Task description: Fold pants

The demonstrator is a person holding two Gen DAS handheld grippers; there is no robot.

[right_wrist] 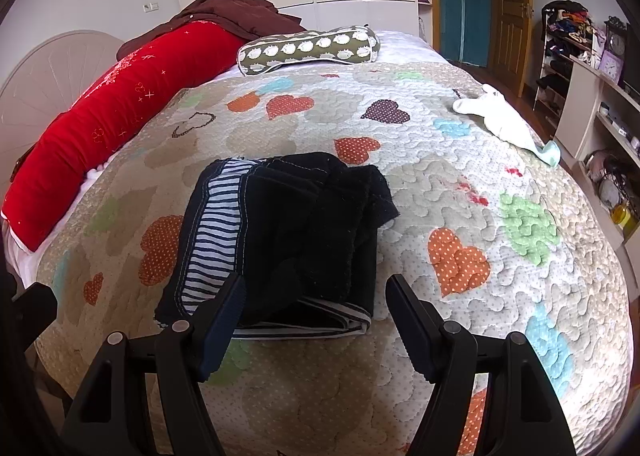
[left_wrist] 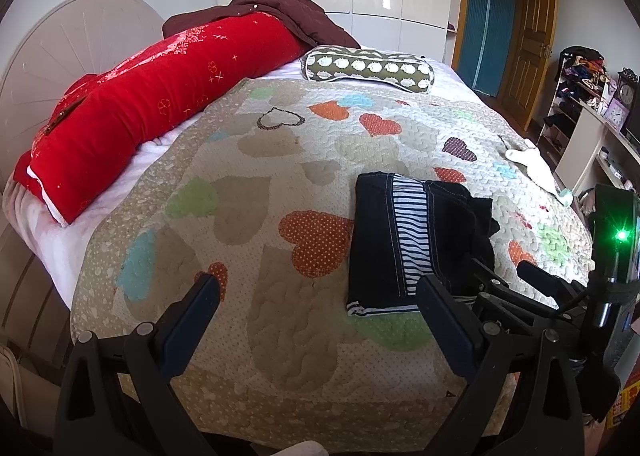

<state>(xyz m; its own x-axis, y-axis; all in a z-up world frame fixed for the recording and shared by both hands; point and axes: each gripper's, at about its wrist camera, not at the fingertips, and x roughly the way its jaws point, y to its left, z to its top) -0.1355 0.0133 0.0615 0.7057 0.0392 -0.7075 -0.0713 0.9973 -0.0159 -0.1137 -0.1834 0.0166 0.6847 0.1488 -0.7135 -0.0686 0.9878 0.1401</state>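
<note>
Ahead of both pairs of fingers spreads the heart-patterned quilt, covering the bed right up to the camera edge. Beyond the fingertips, along the far left side of the quilt, lies the long red bolster, with a dark brown blanket heaped at its far end and an olive patterned cushion just beside that. The folded pants, dark with a blue-and-white striped lining showing, rest on the quilt straight in front of the right gripper; their near folded edge sits between and just past its fingertips, apart from both pads. That gripper's fingers are spread wide with nothing clamped. From the left wrist view, the pants lie ahead and to the right of the left gripper, whose right finger overlaps the bundle's near corner in the picture; whether it touches cannot be told. The left gripper's fingers are likewise spread, with only quilt between them. Far off to the right of the fingers, near the bed's edge, lies a small white cloth.
</note>
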